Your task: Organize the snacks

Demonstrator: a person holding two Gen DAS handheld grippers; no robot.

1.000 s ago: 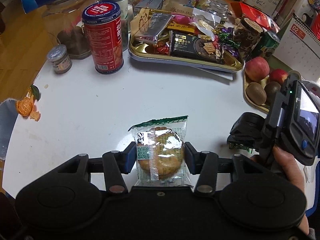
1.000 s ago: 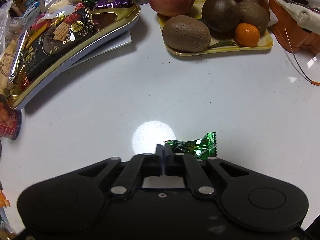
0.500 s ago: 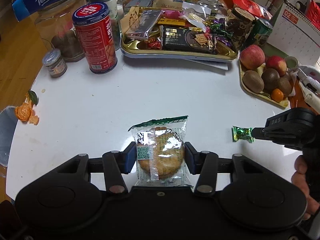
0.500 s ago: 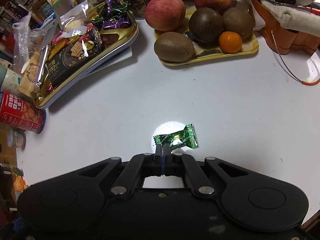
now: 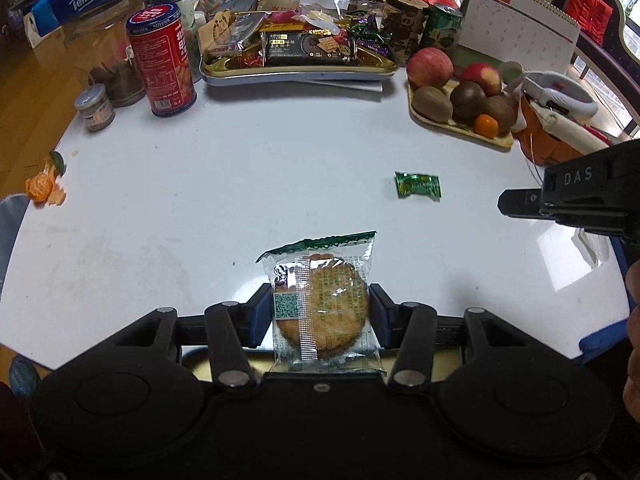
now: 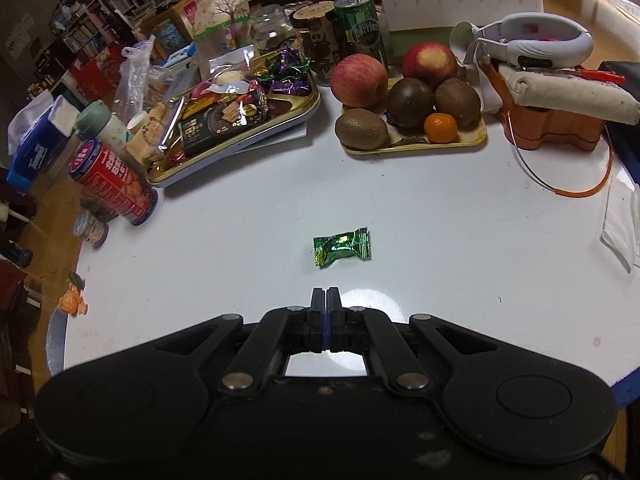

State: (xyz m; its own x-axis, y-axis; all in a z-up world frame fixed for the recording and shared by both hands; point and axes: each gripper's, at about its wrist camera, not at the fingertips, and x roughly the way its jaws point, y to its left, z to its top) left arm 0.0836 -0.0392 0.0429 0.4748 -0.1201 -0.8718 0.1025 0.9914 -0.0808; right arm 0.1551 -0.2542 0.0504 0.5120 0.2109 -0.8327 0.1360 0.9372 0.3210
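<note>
My left gripper (image 5: 320,316) is shut on a round biscuit in a clear wrapper (image 5: 322,304), held over the near part of the white table (image 5: 240,184). A green foil candy (image 5: 418,185) lies loose on the table, right of centre; it also shows as the green candy (image 6: 342,246) in the right wrist view. My right gripper (image 6: 325,300) is shut with nothing in it, a short way back from the candy; its dark tip (image 5: 516,204) enters the left wrist view from the right. The gold snack tray (image 5: 296,72) full of wrapped snacks stands at the far side.
A red tin (image 5: 162,60), a small jar (image 5: 95,107) and tangerine peel (image 5: 42,188) sit at the left. A yellow fruit tray (image 5: 496,140) with apples and kiwis stands at the right, beside an orange holder (image 6: 552,128). A hand (image 5: 632,320) is at the right edge.
The right gripper let go of the green candy and pulled back and up from it. The left gripper drew back toward the table's near edge with the biscuit still held.
</note>
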